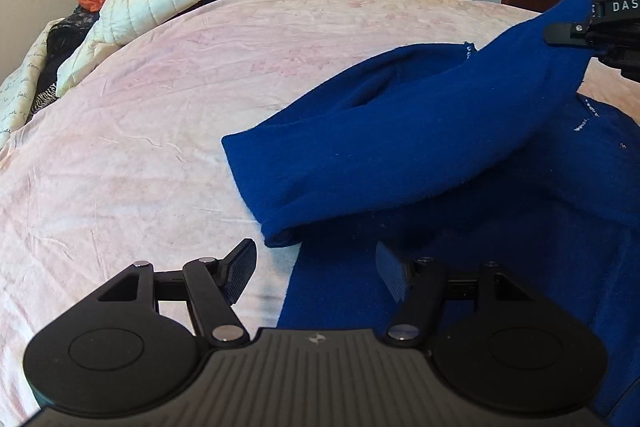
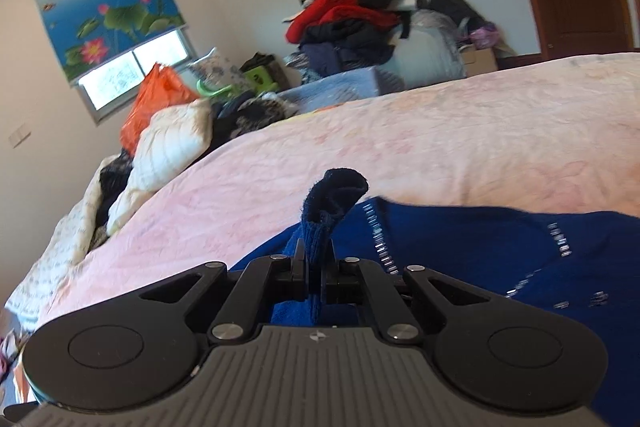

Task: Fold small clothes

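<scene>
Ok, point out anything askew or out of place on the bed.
Nothing damaged or spilled. The blue sweater lies mid-fold: one sleeve is lifted diagonally across the body, pinched by the right gripper. Loose clothes are heaped at the pink bedspread's far edge.

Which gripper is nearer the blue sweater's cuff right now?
Right. The right gripper has its jaws shut on the blue sweater's cuff, lifting the sleeve off the pink bedspread. The left gripper hovers open over the sweater's edge, well away from the cuff.

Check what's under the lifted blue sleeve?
Under the blue sleeve, held up by the right tongs, lies the blue garment's body on the pink bedspread. Whatever is beneath that is covered.
</scene>
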`<act>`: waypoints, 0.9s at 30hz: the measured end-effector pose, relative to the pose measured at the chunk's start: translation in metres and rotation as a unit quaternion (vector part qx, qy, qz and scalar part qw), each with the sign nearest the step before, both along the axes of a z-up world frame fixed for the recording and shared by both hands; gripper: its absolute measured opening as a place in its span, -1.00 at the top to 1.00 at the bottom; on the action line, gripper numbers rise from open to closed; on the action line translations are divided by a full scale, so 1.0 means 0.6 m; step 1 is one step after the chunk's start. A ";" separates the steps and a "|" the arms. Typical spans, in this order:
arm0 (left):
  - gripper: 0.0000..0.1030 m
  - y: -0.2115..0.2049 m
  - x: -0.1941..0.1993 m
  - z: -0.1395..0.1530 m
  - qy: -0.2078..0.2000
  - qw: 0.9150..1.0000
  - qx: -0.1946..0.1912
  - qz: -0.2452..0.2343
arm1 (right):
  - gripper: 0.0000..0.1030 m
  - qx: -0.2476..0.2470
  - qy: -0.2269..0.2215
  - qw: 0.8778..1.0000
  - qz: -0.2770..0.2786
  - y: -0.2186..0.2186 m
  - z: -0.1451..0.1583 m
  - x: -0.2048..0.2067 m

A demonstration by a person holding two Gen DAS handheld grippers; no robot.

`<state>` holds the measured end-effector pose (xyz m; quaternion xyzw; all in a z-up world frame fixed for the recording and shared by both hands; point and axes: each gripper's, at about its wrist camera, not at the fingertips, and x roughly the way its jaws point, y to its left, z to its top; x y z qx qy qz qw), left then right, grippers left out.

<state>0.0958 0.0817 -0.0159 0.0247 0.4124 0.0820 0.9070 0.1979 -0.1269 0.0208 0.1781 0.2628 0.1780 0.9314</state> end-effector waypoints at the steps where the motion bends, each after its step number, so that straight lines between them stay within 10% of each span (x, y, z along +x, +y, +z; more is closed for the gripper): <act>1: -0.28 -0.003 0.004 0.000 0.001 1.000 -0.001 -0.003 | 0.89 0.004 -0.001 1.000 -0.010 -0.014 -0.001 -0.001; 27: -0.28 -0.047 0.023 -0.018 0.029 0.999 -0.012 -0.024 | 0.89 0.044 0.039 0.983 -0.175 -0.270 -0.117 -0.088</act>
